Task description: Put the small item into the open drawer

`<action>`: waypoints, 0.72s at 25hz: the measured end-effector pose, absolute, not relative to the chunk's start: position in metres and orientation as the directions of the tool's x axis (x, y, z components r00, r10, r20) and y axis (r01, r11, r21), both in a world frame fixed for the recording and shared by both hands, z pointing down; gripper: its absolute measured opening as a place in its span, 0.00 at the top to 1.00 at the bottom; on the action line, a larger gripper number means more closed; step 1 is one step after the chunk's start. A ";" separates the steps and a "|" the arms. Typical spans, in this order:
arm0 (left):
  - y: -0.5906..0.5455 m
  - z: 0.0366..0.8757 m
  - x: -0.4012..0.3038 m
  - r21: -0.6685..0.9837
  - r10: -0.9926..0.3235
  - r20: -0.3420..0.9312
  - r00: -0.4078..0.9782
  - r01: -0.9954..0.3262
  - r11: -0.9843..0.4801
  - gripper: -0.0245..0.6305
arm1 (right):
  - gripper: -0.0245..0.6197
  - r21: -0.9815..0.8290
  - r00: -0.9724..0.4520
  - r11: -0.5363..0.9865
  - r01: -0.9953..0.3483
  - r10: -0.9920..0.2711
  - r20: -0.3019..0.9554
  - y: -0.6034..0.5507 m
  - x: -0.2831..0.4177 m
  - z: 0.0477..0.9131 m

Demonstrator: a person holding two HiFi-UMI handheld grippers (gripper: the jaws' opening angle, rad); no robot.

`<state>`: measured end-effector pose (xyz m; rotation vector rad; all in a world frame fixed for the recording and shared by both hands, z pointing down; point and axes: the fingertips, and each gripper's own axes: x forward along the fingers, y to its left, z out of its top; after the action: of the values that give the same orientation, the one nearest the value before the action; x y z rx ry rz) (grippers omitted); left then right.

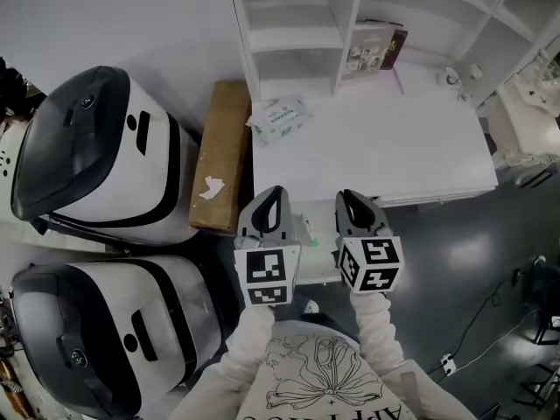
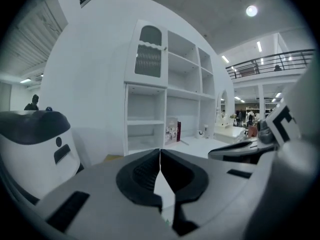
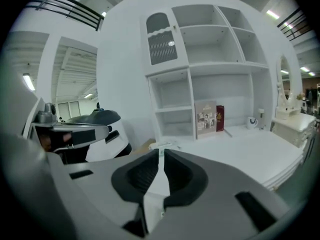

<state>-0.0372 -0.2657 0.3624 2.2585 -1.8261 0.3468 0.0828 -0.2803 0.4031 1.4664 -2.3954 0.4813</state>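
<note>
Both grippers hover side by side over the front edge of the white desk (image 1: pixel 385 147). My left gripper (image 1: pixel 275 192) (image 2: pixel 160 152) is shut, its tips touching with nothing between them. My right gripper (image 1: pixel 346 196) (image 3: pixel 161 153) is closed to a thin slit and holds nothing. Between the two grippers, below the desk's edge, a small whitish item with a green end (image 1: pixel 309 231) lies on a white surface that looks like the pulled-out drawer (image 1: pixel 317 268). Both grippers partly hide the drawer.
A white and green soft pack (image 1: pixel 280 118) (image 3: pixel 162 145) lies at the desk's left. A book (image 1: pixel 374 51) and a mug (image 1: pixel 451 77) stand by the shelves (image 1: pixel 297 24). A brown board (image 1: pixel 219 156) and two large white and black machines (image 1: pixel 96 156) (image 1: pixel 96 331) are at left.
</note>
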 end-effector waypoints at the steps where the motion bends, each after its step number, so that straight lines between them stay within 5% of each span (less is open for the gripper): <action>1: -0.264 0.356 -0.038 0.016 -0.932 0.304 0.197 -0.979 -0.202 0.95 | 0.91 -0.127 -0.438 0.424 -0.897 -0.806 0.398 -0.279 0.084 0.395; 18: -0.248 0.283 -0.047 -0.036 -0.976 0.159 0.152 -0.987 -0.159 0.95 | 0.93 -0.100 -0.433 0.422 -0.901 -0.879 0.198 -0.273 0.095 0.305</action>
<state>-0.0472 -0.2482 0.2830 2.3251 -1.9855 0.2228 0.0949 -0.2729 0.3054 1.6043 -2.5500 0.2894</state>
